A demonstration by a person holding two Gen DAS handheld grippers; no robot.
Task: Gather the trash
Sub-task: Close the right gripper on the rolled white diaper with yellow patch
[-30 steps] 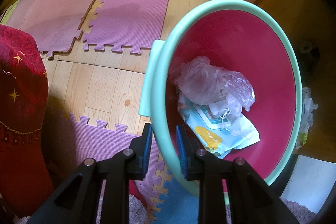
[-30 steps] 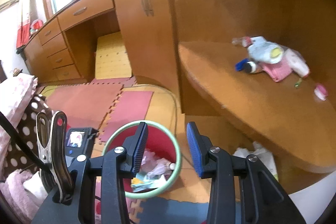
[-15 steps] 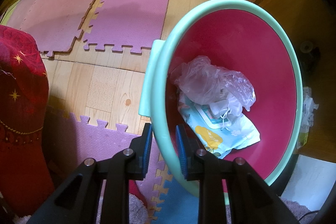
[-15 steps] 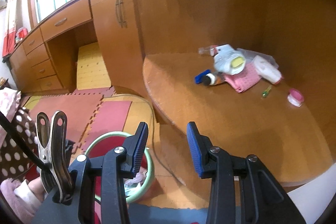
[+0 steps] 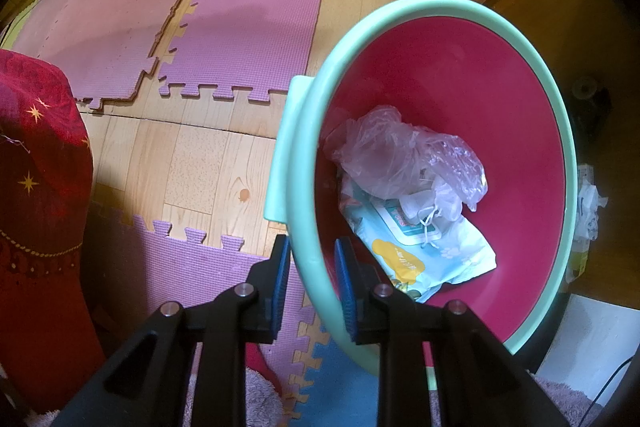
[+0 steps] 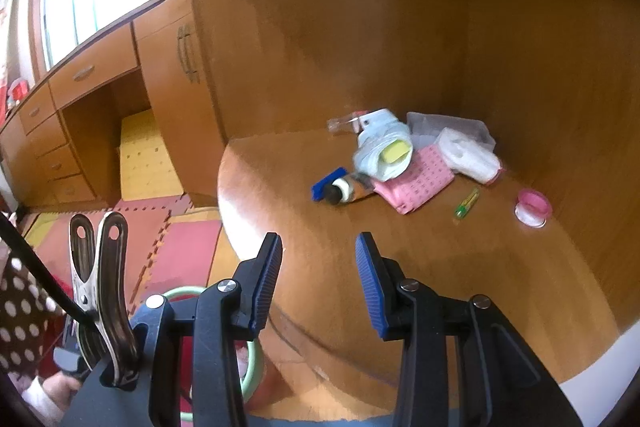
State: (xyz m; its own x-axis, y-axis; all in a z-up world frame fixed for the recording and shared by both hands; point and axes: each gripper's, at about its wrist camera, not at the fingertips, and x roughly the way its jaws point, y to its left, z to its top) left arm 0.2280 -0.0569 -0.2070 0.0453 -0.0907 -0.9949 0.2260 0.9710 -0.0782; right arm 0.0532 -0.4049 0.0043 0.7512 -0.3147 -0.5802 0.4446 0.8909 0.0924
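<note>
My left gripper [image 5: 310, 279] is shut on the mint-green rim of a red basin [image 5: 448, 75] and holds it tilted above the floor. In the basin lie a crumpled clear plastic bag [image 5: 404, 155] and a pale blue wet-wipe pack [image 5: 424, 247]. My right gripper [image 6: 319, 281] is open and empty above the front of a round wooden table [image 6: 360, 259]. At the table's back lie a rolled white diaper [image 6: 384, 143], a tube with a black cap [image 6: 348, 189], a pink cloth [image 6: 416, 181], a white packet [image 6: 468, 155], a small green item [image 6: 467, 203] and a pink lid [image 6: 534, 207].
Purple foam mats [image 5: 248, 15] cover part of the wooden floor. A red cloth bundle [image 5: 36, 163] is at the left. Crumpled white paper [image 5: 588, 203] lies beyond the basin. Wooden drawers and a cabinet [image 6: 120, 79] stand left of the table. The basin rim [image 6: 252, 359] shows below the right gripper.
My right gripper has risen and swung right over the table, so the pile of items is nearer and the basin has dropped out of centre. The left gripper and basin have not moved.
</note>
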